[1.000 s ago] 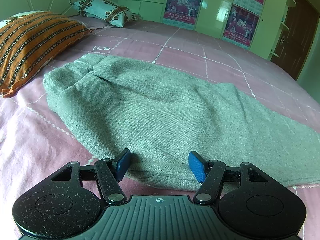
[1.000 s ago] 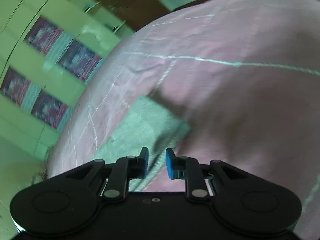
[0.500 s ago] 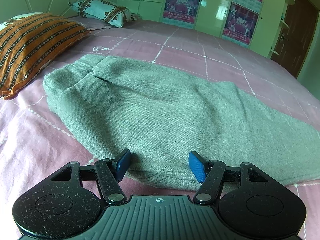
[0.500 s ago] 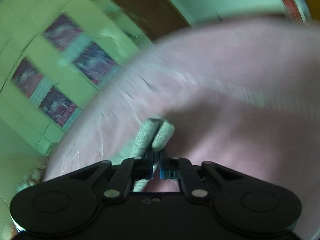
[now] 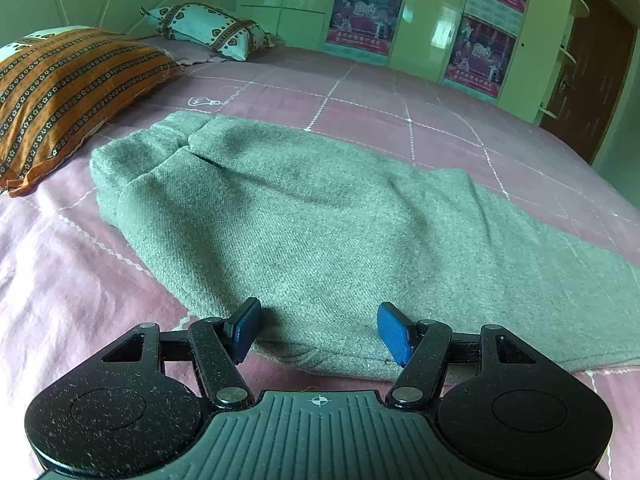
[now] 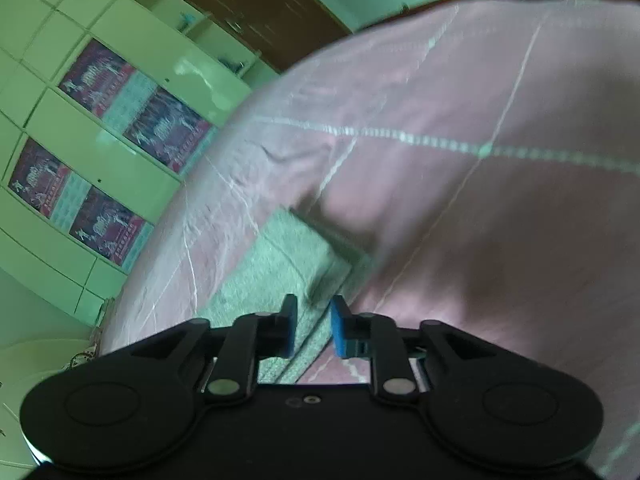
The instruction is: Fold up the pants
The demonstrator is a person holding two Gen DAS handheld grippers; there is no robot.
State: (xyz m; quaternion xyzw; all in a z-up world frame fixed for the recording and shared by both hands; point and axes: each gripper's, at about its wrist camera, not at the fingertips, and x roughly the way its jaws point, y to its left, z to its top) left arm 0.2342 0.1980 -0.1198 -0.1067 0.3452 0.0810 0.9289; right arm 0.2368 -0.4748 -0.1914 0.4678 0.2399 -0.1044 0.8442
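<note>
Left wrist view: grey pants (image 5: 320, 216) spread across pink checked bedsheet (image 5: 60, 288), waistband toward striped orange pillow (image 5: 60, 88); left gripper (image 5: 318, 330), jaws parted and empty, poised at the near edge, likely to pin or take it. Right wrist view: right gripper (image 6: 314, 330), jaws opening with a narrow gap, nothing pinched, above the leg cuff (image 6: 296, 256), apparently seeking a hold there.

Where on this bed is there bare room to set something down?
Bare pink bedsheet lies between the grey woollen pants and the green wardrobe, and at the near left below the orange striped pillow. The middle is covered by the pants.
</note>
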